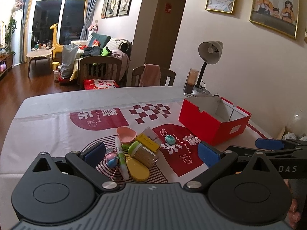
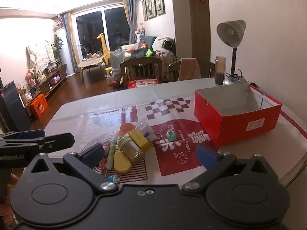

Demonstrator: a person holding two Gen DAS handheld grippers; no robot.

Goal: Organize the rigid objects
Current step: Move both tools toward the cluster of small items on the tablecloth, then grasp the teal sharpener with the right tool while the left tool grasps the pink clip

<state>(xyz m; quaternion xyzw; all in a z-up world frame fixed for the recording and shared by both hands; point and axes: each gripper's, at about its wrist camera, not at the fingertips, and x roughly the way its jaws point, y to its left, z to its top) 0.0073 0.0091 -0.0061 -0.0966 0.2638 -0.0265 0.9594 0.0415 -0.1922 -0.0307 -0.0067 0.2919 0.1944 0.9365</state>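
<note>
Nearest us, both hand-held grippers, left (image 1: 151,154) and right (image 2: 151,156), are spread wide, pinching nothing. Beyond them on the bench (image 1: 57,130) we count one toothpick jar (image 1: 143,153), one yellow case (image 1: 137,169), one pen (image 1: 120,157), one pink dish (image 1: 126,134). Farther right sits one red box (image 1: 213,122).

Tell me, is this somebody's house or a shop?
Most likely somebody's home. The table stands in an open room with a sofa piled with clothes, a yellow toy giraffe, and a family picture on the wall.
</note>
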